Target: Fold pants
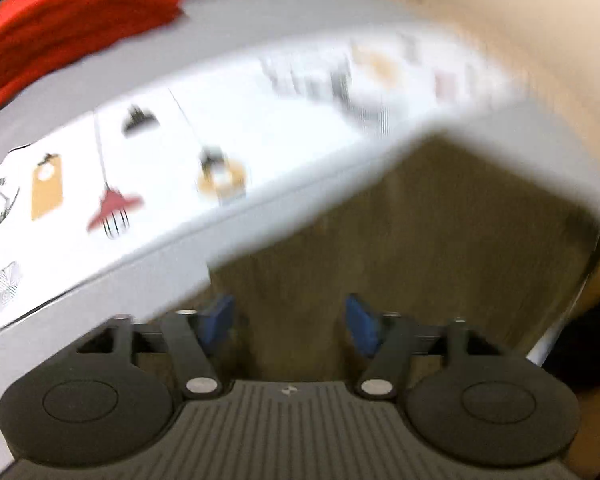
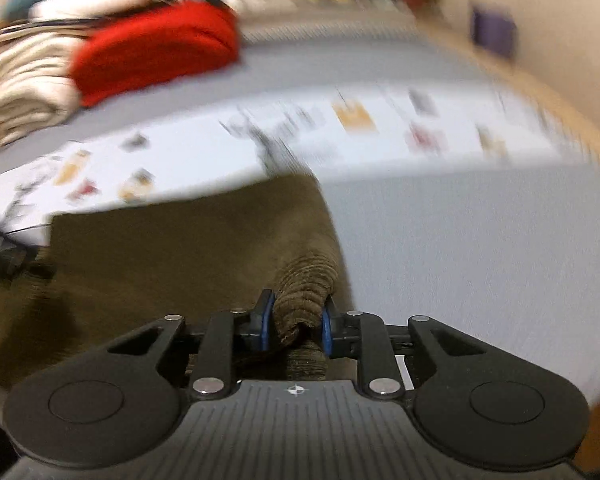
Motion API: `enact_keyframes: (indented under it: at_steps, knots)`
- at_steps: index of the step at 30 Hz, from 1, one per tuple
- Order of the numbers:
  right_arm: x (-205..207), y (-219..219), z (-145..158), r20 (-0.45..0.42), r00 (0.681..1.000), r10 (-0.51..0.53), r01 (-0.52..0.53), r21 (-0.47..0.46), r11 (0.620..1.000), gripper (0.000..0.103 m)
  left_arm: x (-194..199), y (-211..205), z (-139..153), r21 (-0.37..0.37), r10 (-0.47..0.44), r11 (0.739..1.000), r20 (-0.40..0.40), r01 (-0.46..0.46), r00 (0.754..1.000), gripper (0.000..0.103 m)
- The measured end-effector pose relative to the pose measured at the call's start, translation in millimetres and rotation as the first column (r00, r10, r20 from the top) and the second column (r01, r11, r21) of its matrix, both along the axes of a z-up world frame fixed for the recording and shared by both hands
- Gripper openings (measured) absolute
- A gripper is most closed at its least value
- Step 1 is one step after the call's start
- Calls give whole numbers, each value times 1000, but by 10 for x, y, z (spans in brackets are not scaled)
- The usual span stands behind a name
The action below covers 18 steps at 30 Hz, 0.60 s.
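Pants point(image 2: 204, 248) fold pinched in the right gripper point(image 2: 296, 326) jaws; left gripper point(image 1: 290, 322) jaws spread, empty.

- On our left gripper point(image 1: 290, 322) we see matte black linkage arms, each pinned with round silver screw heads, and two blue rubber-looking pads point(image 1: 362, 324) at the tips.
- Behind the arms sit two black round housings, each with a shallow circular inset, flanking a dark grey ribbed plate that carries a small white cross-shaped mark.
- Our right gripper point(image 2: 296, 326) has the same build: black arms with triangular cut-outs, silver screw heads at the joints, blue-edged pads point(image 2: 265, 320), round black housings and the ribbed grey plate with its white mark.
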State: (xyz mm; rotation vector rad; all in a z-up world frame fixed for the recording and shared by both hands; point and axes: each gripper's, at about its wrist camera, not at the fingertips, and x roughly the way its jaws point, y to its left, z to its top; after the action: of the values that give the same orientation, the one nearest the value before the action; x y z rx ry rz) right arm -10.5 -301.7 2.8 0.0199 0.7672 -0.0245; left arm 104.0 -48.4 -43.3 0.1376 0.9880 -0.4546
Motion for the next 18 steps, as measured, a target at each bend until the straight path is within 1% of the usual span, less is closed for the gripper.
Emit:
enact_keyframes:
  at_steps: [1,2,3,4,5,6,7,8,10,11,14,15,16,17,18]
  knots:
    - [-35,133,105,41,999,36,-34,-28,999,23,13,124,156,-98,39,995,13,-37,999,85]
    - [-70,296,211,78,994,73,-68,-62,996,23,17,235,268,-184,60,981,15,-56,998,86]
    - [-102,448,292,107,988,108,-98,-95,991,23,17,328,351,-256,69,965,9,-65,998,92]
    - [-134,630,372,135,980,149,-132,-128,983,23,15,439,433,-345,72,936,-8,-70,997,99]
    - [-173,839,441,162,966,200,-173,-162,971,22,6,524,482,-418,62,906,-26,-67,998,102]
    - [-205,1023,491,180,953,244,-210,-192,959,22,-4,587,506,-476,45,878,-38,-58,998,102]
    - [-244,1228,525,193,935,297,-251,-228,941,22,-19,634,524,-531,18,847,-53,-43,998,102]
    - [-285,1451,542,200,914,353,-296,-266,917,22,-39,656,532,-559,-5,828,-63,-31,998,102]
    - [-350,1821,517,190,875,445,-368,-335,867,22,-59,629,517,-579,-44,815,-73,-6,996,102]
    - [-396,2029,460,176,848,500,-410,-378,830,22,-104,628,513,-573,-59,820,-77,4,995,102]
    - [-514,2473,316,127,789,601,-495,-448,745,21,-156,618,441,-520,-93,853,-87,34,992,102]
    - [-558,2587,280,115,771,626,-517,-459,722,21,-205,638,394,-494,-96,869,-94,37,991,102]
    - [-604,2695,239,105,752,651,-540,-469,699,21,-200,625,334,-441,-74,897,-112,17,991,102]
    - [-660,2797,208,95,730,677,-563,-477,675,21,-174,633,245,-391,-39,920,-134,-17,990,100]
    - [-709,2883,179,89,712,697,-581,-484,655,20,-145,649,157,-345,-4,937,-166,-54,986,87]
